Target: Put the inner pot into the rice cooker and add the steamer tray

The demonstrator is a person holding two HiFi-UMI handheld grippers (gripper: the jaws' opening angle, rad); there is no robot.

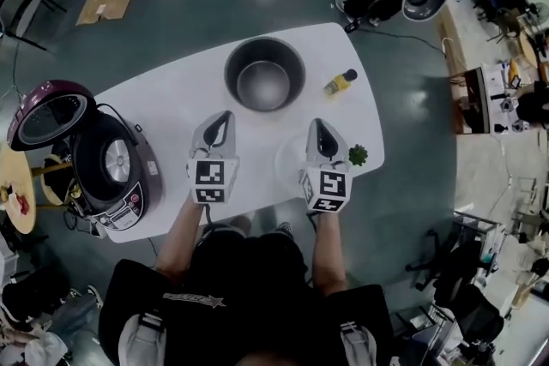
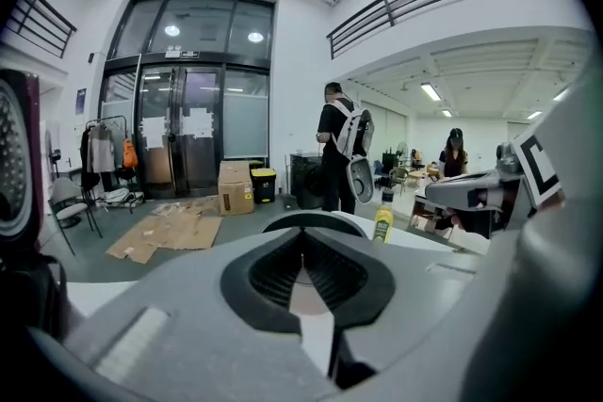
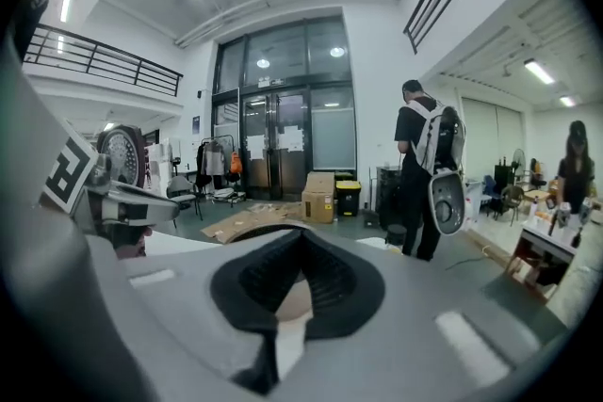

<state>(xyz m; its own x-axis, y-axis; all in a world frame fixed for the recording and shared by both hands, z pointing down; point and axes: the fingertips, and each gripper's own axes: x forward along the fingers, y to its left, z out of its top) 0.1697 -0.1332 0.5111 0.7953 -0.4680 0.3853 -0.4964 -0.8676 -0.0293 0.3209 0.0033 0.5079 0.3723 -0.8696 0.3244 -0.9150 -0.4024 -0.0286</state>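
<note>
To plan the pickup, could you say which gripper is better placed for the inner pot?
Probably the left gripper: its tips sit nearer the inner pot, on the side of the open rice cooker.

Both arms reach fwd from the torso. L forearm [image 1: 182, 227] and R forearm [image 1: 326, 246] are bare and approx. parallel. L gripper [image 1: 226, 119] and R gripper [image 1: 318, 126] are held side by side, well apart, tips pointing away from the body and tilted slightly down. L marker cube [image 1: 211, 177] and R marker cube [image 1: 326, 188] sit at the hand end. Each gripper view shows the jaws closed tip to tip w/ nothing between them.
</note>
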